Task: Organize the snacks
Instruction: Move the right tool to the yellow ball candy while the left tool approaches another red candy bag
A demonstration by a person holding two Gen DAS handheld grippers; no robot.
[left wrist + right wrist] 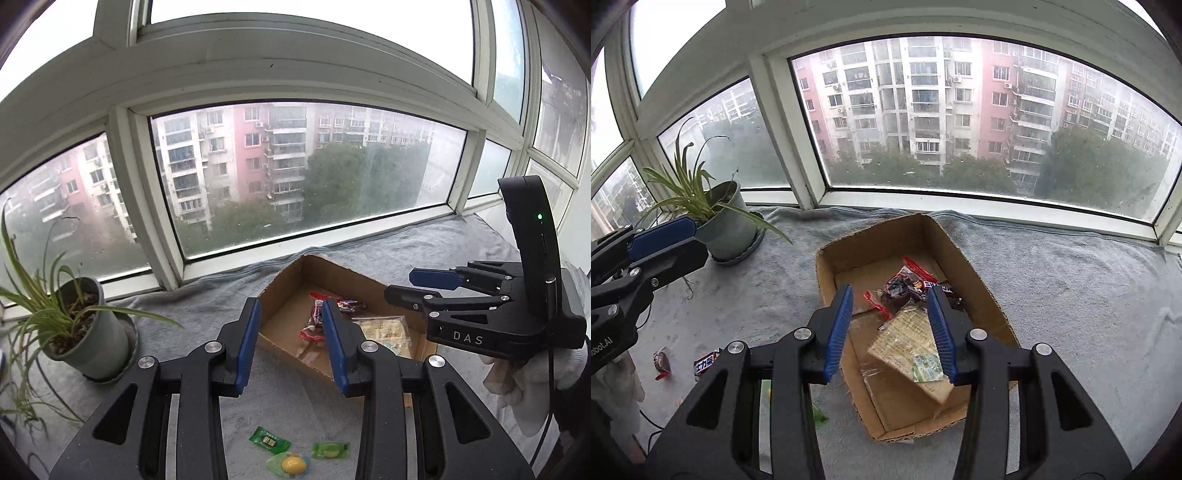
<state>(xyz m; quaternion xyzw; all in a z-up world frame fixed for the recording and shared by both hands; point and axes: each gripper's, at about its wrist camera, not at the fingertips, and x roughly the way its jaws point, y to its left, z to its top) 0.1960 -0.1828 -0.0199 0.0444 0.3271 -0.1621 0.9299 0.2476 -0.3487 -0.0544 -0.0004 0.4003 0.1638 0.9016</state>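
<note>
blanket [1071, 295] covers the window ledge under box [979, 284] and plant [720, 221]; both claws empty, jaws apart.

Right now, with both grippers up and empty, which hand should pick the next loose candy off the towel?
Probably the left. The green candy, lime candy and yellow candy lie right below the left gripper. The right gripper hangs over the cardboard box, jaws open, holding nothing.
</note>
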